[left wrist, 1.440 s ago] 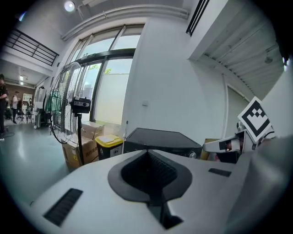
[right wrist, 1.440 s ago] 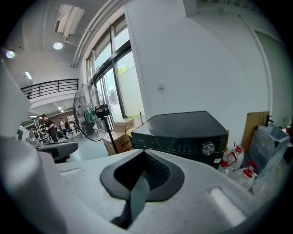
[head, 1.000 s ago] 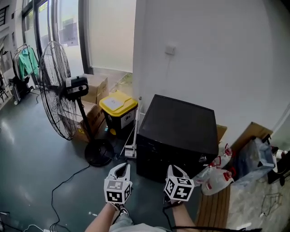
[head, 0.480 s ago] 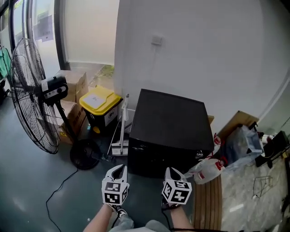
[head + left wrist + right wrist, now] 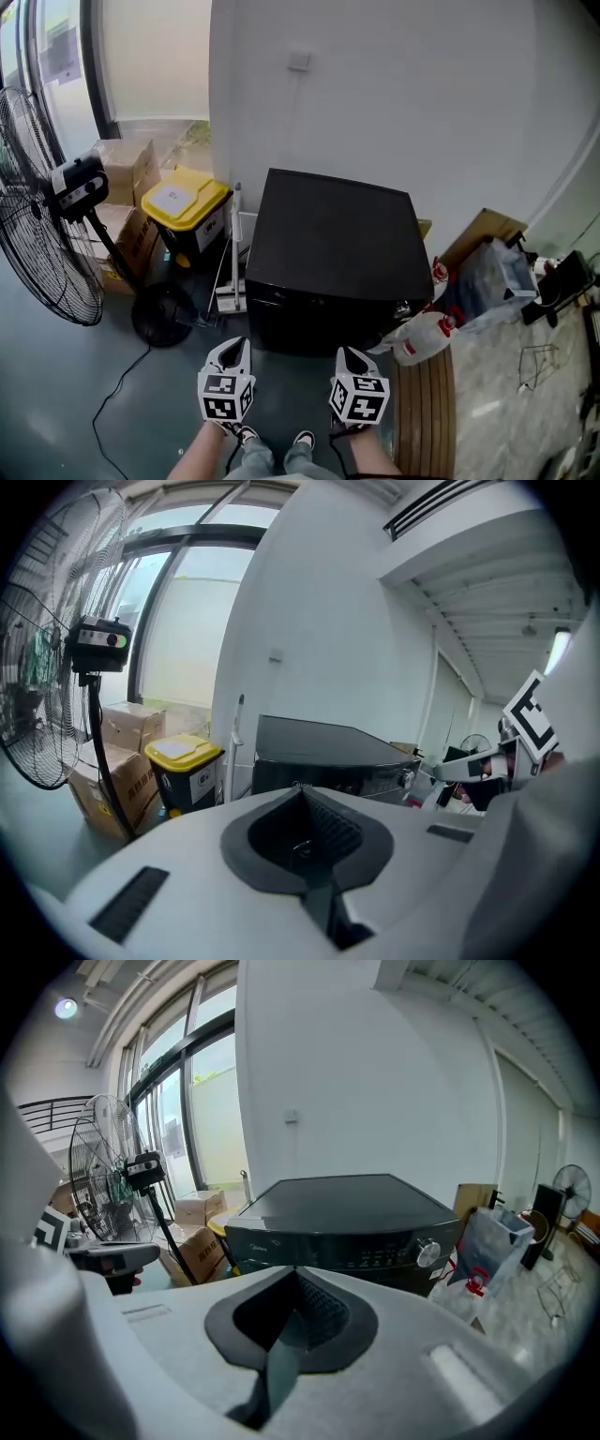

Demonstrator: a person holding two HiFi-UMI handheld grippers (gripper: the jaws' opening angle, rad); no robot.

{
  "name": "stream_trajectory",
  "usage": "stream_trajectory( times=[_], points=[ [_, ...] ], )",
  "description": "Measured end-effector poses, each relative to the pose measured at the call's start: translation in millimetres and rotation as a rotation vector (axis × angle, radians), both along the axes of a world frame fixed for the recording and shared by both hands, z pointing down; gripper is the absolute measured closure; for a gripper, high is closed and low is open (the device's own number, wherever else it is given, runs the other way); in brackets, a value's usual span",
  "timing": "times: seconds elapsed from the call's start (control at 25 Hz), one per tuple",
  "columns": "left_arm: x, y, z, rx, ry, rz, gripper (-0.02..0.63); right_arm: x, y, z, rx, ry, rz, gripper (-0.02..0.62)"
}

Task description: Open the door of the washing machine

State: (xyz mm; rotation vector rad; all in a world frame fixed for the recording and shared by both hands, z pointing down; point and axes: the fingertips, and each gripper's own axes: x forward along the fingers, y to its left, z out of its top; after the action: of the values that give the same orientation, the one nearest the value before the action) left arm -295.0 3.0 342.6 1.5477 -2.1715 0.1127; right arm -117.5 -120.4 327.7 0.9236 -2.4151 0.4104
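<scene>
One black washer (image 5: 328, 248) stands against the white wall (image 5: 422, 112), straight ahead of both grippers and apart from them. Its flat dark lid (image 5: 342, 1192) is down, and its panel (image 5: 347, 1241) with a silver knob (image 5: 428, 1252) faces them. The left gripper (image 5: 233, 347) is closed with nothing between its jaws, its tip pointing towards the washer's near left corner. The right gripper (image 5: 348, 354) is likewise closed and empty, aimed at the panel. The two are held side by side, low over the grey floor (image 5: 56, 384), short of the washer. Ahead and to the left of the left gripper sit a yellow-lidded bin (image 5: 187, 202), cardboard boxes (image 5: 122, 169) and a pedestal fan (image 5: 42, 253). To the right of the right gripper, beside the washer, lie a clear jug (image 5: 420, 339) with a red cap and a plastic bag (image 5: 492, 281), next to a strip of wooden slats (image 5: 427, 412).
</scene>
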Motion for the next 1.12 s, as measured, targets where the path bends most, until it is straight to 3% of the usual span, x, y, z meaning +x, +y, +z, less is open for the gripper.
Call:
stream_trajectory(
  times=[0.24, 0.6, 1.12],
  points=[
    [-2.8, -1.0, 33.7, -0.062, -0.003, -0.044, 0.601, -1.5, -7.1, 31.9, -0.041, 0.03, -0.024, 0.591],
    [-9.4, -22.5, 102.0, -0.107, 0.04, -0.027, 0.601, -22.3, -27.5, 107.9, -0.11, 0.08, -0.032, 0.591],
    [-16.9, -36.2, 211.3, -0.164, 0.089, 0.017, 0.601, -24.6, -44.5, 200.9, -0.164, 0.124, 0.071, 0.591]
  ],
)
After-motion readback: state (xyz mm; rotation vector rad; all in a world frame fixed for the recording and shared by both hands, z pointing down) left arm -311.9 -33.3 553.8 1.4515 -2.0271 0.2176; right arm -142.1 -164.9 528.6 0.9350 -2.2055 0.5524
